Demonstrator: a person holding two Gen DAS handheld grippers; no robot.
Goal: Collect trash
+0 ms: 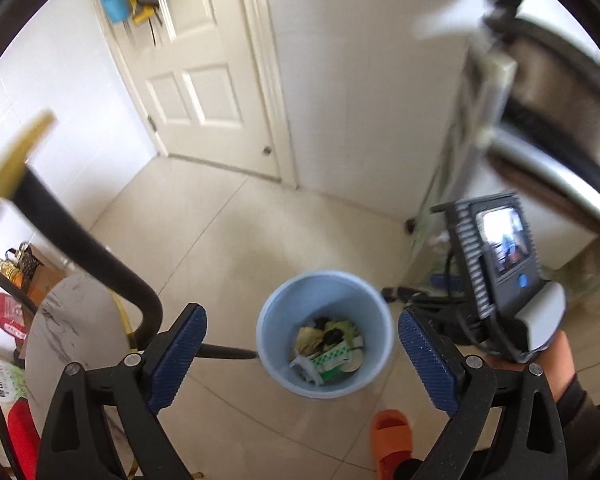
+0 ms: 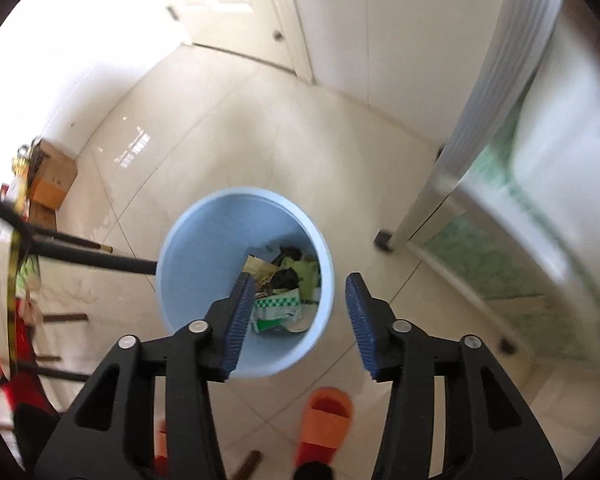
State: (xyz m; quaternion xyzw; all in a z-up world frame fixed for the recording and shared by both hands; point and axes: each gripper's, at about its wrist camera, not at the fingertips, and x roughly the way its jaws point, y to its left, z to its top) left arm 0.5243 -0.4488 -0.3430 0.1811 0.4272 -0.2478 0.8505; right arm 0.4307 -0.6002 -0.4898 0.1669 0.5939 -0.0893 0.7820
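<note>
One white panelled door (image 1: 196, 80) stands shut at the far side of the room, and one pale tiled floor (image 1: 228, 240) runs from it to the near edge of both views. One round bench (image 1: 72, 340) with a marbled white top and a gold rim sits at the left, its dark legs reaching toward the middle; boxes and packets lie on the floor by the left wall beyond it, too blurred to count.

One light blue bin (image 1: 326, 304) stands upright on the floor, well apart from the door and just beside the tip of one bench leg. Inside it lies one heap of trash (image 1: 328, 350): crumpled wrappers in yellow-green, black and white, with one green-and-white checked packet among them. The separate pieces cannot be counted surely.

Two claws hang above the bin, both pointing steeply down. The left claw (image 1: 302, 360) has its two blue pads far apart with nothing between them, and the bin's mouth shows through the gap. The right claw (image 2: 300, 324) has its two blue pads apart by a narrower gap, also empty, over the near right part of the rim. One hand (image 1: 556, 364) holds the right device, seen from the left wrist view.

Two orange slippers show in the right wrist view, one (image 2: 326, 420) plain below the bin and one (image 2: 161, 446) mostly hidden behind the left finger.
</note>
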